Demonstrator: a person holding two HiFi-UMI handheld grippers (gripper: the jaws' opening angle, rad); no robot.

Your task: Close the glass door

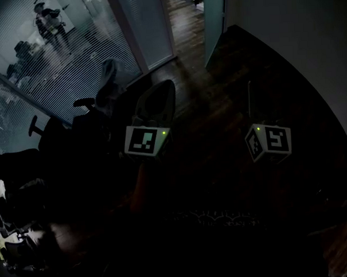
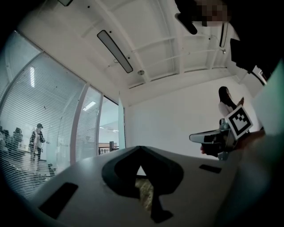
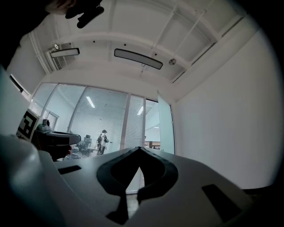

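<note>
Facing one door, seemingly: two hand-held grippers

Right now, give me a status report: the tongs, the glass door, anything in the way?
Left tongs shut, empty. Right tongs shut, empty. Glass door open, ahead, untouched. Office chairs at left, off the line to the door.
</note>
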